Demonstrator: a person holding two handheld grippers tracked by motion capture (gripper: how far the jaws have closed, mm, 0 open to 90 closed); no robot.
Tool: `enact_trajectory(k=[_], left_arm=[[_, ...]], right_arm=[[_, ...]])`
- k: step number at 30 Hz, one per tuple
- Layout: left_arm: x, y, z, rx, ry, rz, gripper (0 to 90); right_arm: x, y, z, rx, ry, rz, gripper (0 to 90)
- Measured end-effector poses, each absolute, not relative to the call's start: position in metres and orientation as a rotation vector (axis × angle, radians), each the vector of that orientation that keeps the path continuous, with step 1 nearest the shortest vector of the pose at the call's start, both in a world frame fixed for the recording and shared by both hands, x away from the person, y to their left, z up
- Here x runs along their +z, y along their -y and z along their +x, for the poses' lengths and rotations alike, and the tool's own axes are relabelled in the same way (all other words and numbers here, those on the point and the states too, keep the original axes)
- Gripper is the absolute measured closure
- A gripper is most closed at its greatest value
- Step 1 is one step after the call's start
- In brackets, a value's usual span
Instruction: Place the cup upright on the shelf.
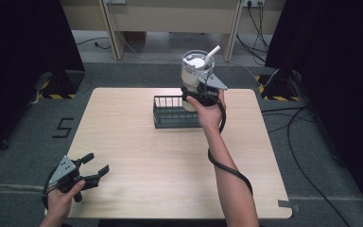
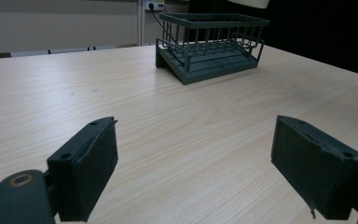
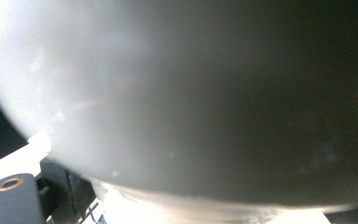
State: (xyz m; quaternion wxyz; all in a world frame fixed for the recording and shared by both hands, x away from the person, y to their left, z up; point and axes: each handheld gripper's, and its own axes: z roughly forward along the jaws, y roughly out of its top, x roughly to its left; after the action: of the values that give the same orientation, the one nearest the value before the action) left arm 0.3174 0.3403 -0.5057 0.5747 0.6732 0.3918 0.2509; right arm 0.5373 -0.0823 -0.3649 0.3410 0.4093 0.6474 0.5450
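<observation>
over at the near left corner of the pale wooden bench (image 1: 137,156) the person's left hand (image 1: 61,201) holds the left claw (image 1: 97,169) low, close to the bench top; its two black jaws stand wide apart with nothing between them; in the left gripper view the padded fingers (image 2: 89,163) frame bare wood, and the dark wire basket (image 2: 209,44) sits well ahead of them, near the far edge; a grey three-cornered plate rides on top of that claw.

toward the middle, the basket (image 1: 170,113) rests on the far half of the bench, with nothing visible inside it from above; just right of it, the right hand (image 1: 209,111) lifts the right claw (image 1: 199,90) above the basket's right end; its jaws are clamped on a whitish translucent cup (image 1: 196,71), held upright in the air, clear of the bench; a white straw (image 1: 211,53) leans out of the cup's top to the right; in the right gripper view the cup's pale wall (image 3: 177,93) presses close against the lens, blurred; a black cable (image 1: 227,165) trails down along the right forearm.
</observation>
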Motion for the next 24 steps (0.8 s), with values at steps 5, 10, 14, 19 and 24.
enact_trajectory(k=[5,10,14,19,24], left_arm=[[-0.506,-0.34,0.317,0.588,-0.918,1.577,14.1],[-0.506,-0.34,0.318,0.587,-0.919,1.577,14.1],[-0.506,-0.34,0.318,0.586,-0.92,1.573,14.1],[-0.506,-0.341,0.318,0.586,-0.92,1.575,14.1],[-0.506,-0.34,0.318,0.584,-0.918,1.576,14.1]], right_arm=[[-0.366,0.079,0.543,1.412,-1.688,1.07,11.4],[-0.367,0.076,0.548,1.406,-1.693,1.075,11.4],[-0.37,0.072,0.551,1.411,-1.698,1.082,11.4],[-0.373,0.068,0.555,1.411,-1.705,1.09,11.4],[-0.377,0.065,0.559,1.411,-1.705,1.097,11.4]])
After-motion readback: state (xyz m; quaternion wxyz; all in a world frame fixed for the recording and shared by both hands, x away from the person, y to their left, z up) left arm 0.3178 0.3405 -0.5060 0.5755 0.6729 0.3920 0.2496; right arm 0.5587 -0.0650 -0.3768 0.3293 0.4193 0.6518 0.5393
